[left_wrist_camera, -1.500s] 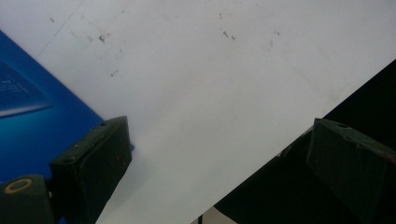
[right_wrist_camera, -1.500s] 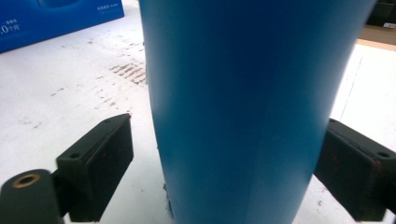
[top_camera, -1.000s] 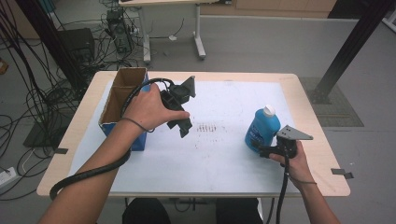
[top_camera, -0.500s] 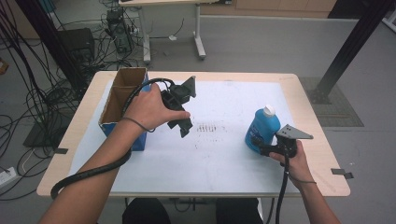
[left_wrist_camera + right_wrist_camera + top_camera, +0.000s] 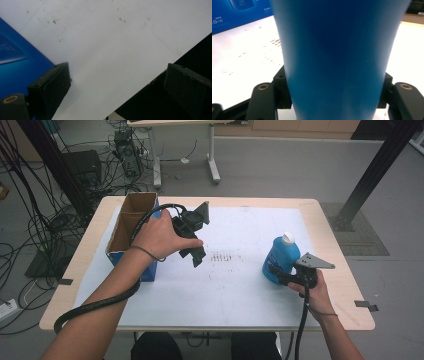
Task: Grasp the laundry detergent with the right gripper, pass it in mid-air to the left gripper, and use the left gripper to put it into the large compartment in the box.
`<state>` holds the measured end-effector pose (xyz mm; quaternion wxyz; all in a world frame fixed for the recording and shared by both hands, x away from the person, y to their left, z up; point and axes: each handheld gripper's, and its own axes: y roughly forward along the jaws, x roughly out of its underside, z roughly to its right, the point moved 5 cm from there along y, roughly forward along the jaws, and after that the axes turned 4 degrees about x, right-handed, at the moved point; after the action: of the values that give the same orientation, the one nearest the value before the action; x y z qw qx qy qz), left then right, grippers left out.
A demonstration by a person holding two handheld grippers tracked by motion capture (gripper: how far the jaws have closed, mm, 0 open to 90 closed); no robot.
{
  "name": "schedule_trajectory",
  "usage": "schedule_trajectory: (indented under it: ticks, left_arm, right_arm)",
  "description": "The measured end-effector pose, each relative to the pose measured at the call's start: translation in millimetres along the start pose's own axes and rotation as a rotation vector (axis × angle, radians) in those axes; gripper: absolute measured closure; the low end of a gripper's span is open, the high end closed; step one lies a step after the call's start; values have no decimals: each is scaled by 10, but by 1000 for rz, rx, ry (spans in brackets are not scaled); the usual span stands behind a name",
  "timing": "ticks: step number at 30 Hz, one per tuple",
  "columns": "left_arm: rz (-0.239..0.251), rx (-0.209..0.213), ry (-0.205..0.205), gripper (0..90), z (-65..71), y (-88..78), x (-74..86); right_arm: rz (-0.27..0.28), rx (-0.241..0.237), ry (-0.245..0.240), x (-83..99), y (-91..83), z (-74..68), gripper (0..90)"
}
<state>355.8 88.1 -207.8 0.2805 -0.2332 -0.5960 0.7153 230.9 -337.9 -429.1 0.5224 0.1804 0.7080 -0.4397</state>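
Observation:
A blue bottle [image 5: 281, 257] with a white cap stands upright at the right of the table. My right gripper [image 5: 274, 272] reaches it low on its near side. Its jaws have just been closing, and in the right gripper view the pads press both sides of the bottle [image 5: 337, 57], so the right gripper [image 5: 334, 92] is shut on it. My left gripper [image 5: 195, 251] is held over the white sheet beside the cardboard box [image 5: 150, 270], pointing down. Its jaws stand wide apart in the left gripper view, the left gripper [image 5: 117, 85] open with nothing between them.
The open box has blue printed sides [image 5: 20, 65] and sits at the table's left. A white sheet [image 5: 240, 285] with faint dark marks covers most of the wooden table [image 5: 345, 290]. Cables, a desk leg and a black post stand on the floor behind.

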Motion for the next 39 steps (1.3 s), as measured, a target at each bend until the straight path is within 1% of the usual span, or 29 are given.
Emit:
schedule_trajectory:
  ticks: [2,9,22,39]
  left_arm:
    - [-1,1,0,72,-3,3,1]
    - [-2,-2,0,73,9,9,-1]
    - [-2,-8,1,73,24,7,-10]
    - [2,-4,0,73,6,16,3]
  right_arm:
    - [1,-4,1,3,1,1,395]
    - [5,1,-9,7,-3,-9,405]
    - [12,3,-18,22,-5,-14,409]
    - [25,7,-27,47,-7,-24,413]
